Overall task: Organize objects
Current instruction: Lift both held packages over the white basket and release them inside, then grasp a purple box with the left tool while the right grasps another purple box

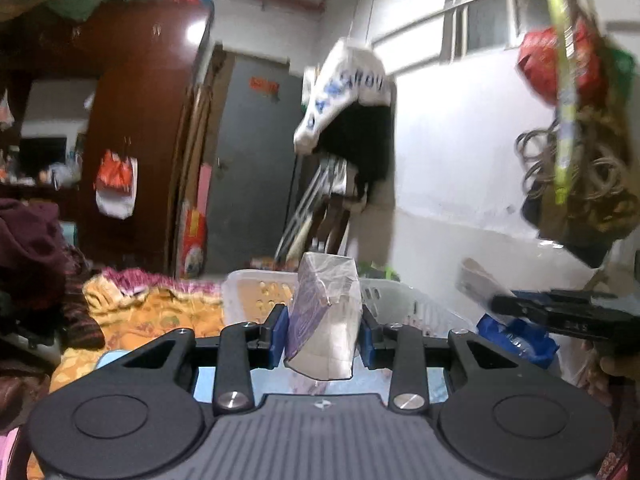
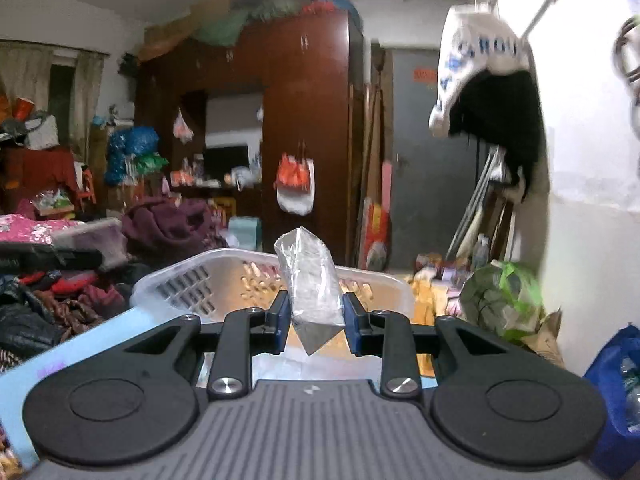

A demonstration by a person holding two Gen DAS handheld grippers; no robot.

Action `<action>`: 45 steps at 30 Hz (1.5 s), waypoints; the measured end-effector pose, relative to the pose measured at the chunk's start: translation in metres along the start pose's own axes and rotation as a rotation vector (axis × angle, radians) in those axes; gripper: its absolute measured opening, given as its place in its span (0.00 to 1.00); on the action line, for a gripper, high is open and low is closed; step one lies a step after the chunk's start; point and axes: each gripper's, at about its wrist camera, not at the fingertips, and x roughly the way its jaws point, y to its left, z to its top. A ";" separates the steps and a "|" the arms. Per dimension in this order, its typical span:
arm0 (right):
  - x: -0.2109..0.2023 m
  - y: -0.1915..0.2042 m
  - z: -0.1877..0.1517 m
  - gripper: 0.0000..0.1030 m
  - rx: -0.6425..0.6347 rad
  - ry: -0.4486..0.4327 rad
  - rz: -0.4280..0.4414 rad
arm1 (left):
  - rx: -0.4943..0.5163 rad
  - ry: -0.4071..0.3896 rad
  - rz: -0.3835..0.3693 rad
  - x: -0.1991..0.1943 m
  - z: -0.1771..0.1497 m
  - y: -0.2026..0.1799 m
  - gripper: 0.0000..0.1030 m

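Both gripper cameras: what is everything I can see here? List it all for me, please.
purple-and-white plastic-wrapped packet: one, held between the left gripper's pads
clear plastic-wrapped grey packet: one, held between the right gripper's pads
white slotted plastic basket: one, just beyond both grippers
orange patterned blanket: one, left of the basket
dark red wooden wardrobe: one, back of the room
grey door: one, beside the wardrobe
white cloth with blue lettering: one, hanging over dark clothing on the wall
blue plastic bag: one, far right
left gripper: black, blue pads, shut on its packet
right gripper: black, blue pads, shut on its packet
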 end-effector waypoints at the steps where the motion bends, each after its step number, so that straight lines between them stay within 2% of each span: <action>1: 0.016 -0.002 0.008 0.30 0.012 0.032 0.003 | -0.013 0.040 -0.001 0.020 0.009 -0.001 0.38; 6: 0.074 -0.006 0.017 0.30 0.017 0.195 -0.008 | -0.030 0.209 0.031 0.097 0.021 -0.004 0.38; 10: 0.087 -0.003 0.008 0.34 0.028 0.240 0.017 | -0.041 0.276 0.039 0.129 0.011 0.002 0.42; 11: 0.087 -0.002 0.005 0.47 0.029 0.241 0.019 | -0.045 0.285 0.047 0.134 0.008 0.005 0.47; 12: 0.083 0.001 0.004 0.62 0.027 0.236 0.012 | -0.051 0.284 0.061 0.135 0.008 0.009 0.63; 13: 0.075 0.003 0.003 0.67 0.019 0.217 0.000 | -0.057 0.266 0.073 0.132 0.009 0.011 0.70; 14: 0.061 0.005 0.004 0.74 0.008 0.179 -0.002 | -0.060 0.238 0.069 0.123 0.008 0.012 0.71; 15: 0.047 0.005 0.003 0.85 0.008 0.143 0.007 | -0.063 0.211 0.054 0.111 0.008 0.014 0.71; 17: 0.011 0.003 -0.010 1.00 0.031 0.066 0.044 | -0.064 0.154 0.006 0.080 0.004 0.016 0.74; 19: -0.020 0.003 -0.033 1.00 0.045 0.018 0.058 | -0.056 0.096 0.002 0.040 -0.008 0.018 0.83; 21: -0.048 0.004 -0.066 1.00 0.063 -0.012 0.047 | -0.026 0.057 0.020 0.002 -0.032 0.020 0.86; 25: -0.074 0.002 -0.124 0.98 0.152 0.019 0.097 | -0.010 0.028 0.129 -0.047 -0.086 0.034 0.86; 27: -0.078 0.000 -0.140 0.92 0.202 0.034 0.113 | -0.033 0.020 0.165 -0.064 -0.107 0.042 0.86; 29: -0.076 0.001 -0.147 0.89 0.217 0.052 0.130 | -0.049 0.034 0.169 -0.074 -0.123 0.047 0.86; 32: -0.065 0.000 -0.144 0.87 0.227 0.071 0.151 | -0.065 0.076 0.186 -0.069 -0.135 0.055 0.86; 34: -0.059 0.005 -0.145 0.79 0.215 0.098 0.154 | -0.066 0.099 0.197 -0.062 -0.137 0.059 0.86; 36: -0.056 0.008 -0.149 0.65 0.201 0.112 0.143 | -0.050 0.118 0.209 -0.056 -0.139 0.057 0.86; 39: -0.064 0.009 -0.155 0.64 0.201 0.090 0.144 | -0.018 0.132 0.218 -0.050 -0.142 0.052 0.85; 41: -0.071 0.010 -0.158 0.64 0.191 0.074 0.145 | -0.013 0.132 0.212 -0.049 -0.147 0.052 0.69; 42: -0.076 0.011 -0.160 0.64 0.191 0.064 0.144 | -0.016 0.129 0.202 -0.050 -0.148 0.053 0.51; 43: -0.079 0.012 -0.162 0.64 0.192 0.055 0.146 | -0.018 0.128 0.193 -0.050 -0.150 0.052 0.42; 45: -0.085 0.012 -0.164 0.64 0.205 0.032 0.148 | -0.024 0.102 0.194 -0.054 -0.152 0.051 0.41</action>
